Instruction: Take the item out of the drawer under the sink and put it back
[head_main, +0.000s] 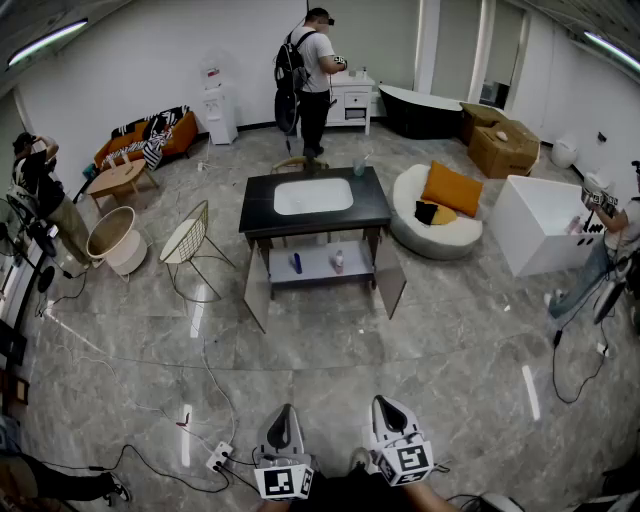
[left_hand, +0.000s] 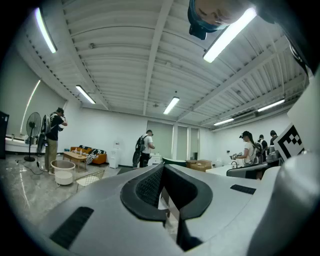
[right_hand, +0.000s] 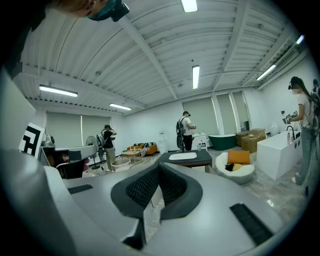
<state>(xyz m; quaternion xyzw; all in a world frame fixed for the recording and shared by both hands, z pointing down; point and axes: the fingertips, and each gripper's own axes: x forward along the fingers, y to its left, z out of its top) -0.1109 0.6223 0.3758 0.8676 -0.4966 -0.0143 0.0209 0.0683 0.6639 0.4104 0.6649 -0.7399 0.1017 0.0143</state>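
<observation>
Head view cuts both grippers off at its lower edge, so whatever holds them goes unseen. The left gripper (head_main: 284, 410) points level, its jaws together on nothing. The right gripper (head_main: 387, 400) tips slightly downward, jaws likewise closed and empty. Both are well apart from the sink cabinet (head_main: 262, 208), whose doors (head_main: 258, 288) stand open. On its shelf (head_main: 318, 272) stand a blue bottle (head_main: 296, 263) and a pale bottle (head_main: 338, 262), too small to identify.

Bright, even light falls from long ceiling tubes (left_hand: 227, 37). The polished floor (head_main: 450, 340) carries pale streaks of glare; shadows are faint. Every view bulges, darkening at the corners. The left claw (left_hand: 163, 169) looks slightly soft up close.
</observation>
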